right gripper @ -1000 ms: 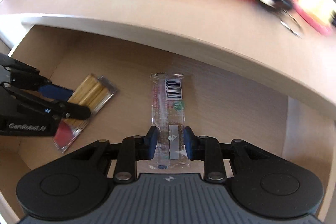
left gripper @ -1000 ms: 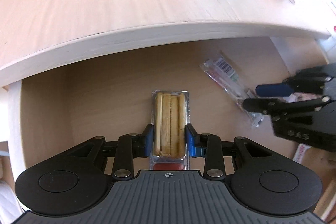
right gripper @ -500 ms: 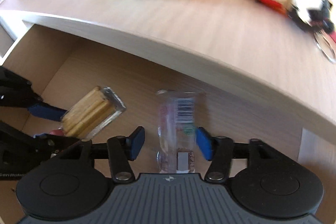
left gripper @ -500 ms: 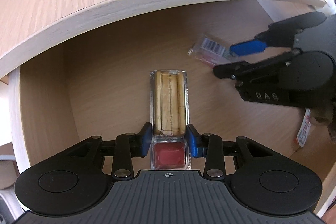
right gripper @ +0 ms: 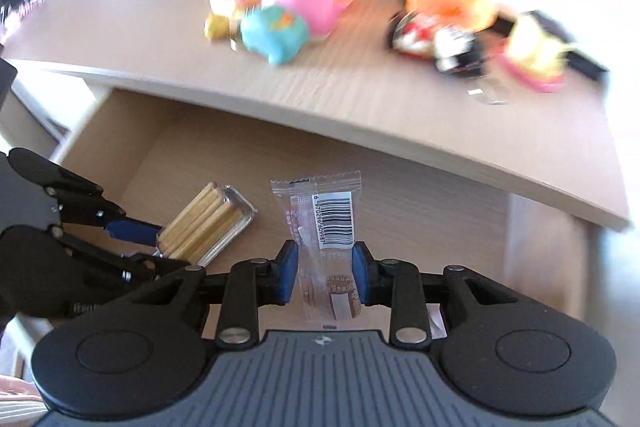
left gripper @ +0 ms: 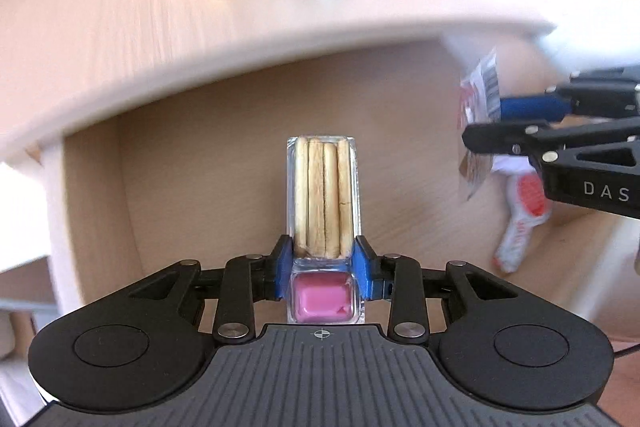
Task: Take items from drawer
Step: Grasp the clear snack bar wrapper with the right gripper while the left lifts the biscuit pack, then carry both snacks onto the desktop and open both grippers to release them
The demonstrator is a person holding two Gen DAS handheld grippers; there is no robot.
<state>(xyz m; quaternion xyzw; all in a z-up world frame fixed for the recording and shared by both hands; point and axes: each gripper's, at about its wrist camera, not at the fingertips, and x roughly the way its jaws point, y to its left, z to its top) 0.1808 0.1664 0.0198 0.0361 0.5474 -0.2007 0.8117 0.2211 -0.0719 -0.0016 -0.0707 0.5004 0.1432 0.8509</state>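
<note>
A clear plastic tray of biscuit sticks with a pink dip cup [left gripper: 324, 195] is held above the open wooden drawer [left gripper: 208, 167], my left gripper [left gripper: 323, 267] shut on it between sticks and dip. In the right wrist view the same tray [right gripper: 208, 223] shows at the left with the left gripper [right gripper: 152, 243] on it. A clear snack packet with a barcode [right gripper: 330, 231] is lifted over the drawer [right gripper: 420, 227], my right gripper [right gripper: 322, 273] shut on its lower half. The left wrist view shows that packet [left gripper: 478, 115] and right gripper [left gripper: 488, 123] at the far right.
The desk top [right gripper: 360, 87] overhangs the drawer and carries soft toys, a teal one [right gripper: 276, 31], a pink one [right gripper: 308, 3] and red, black and yellow ones [right gripper: 460, 39]. A white and red wrapped item [left gripper: 520, 223] lies in the drawer's right part.
Both grippers have risen with their items, bringing more of the desk top into view. The right gripper, open around the packet half a second ago, is now shut on it.
</note>
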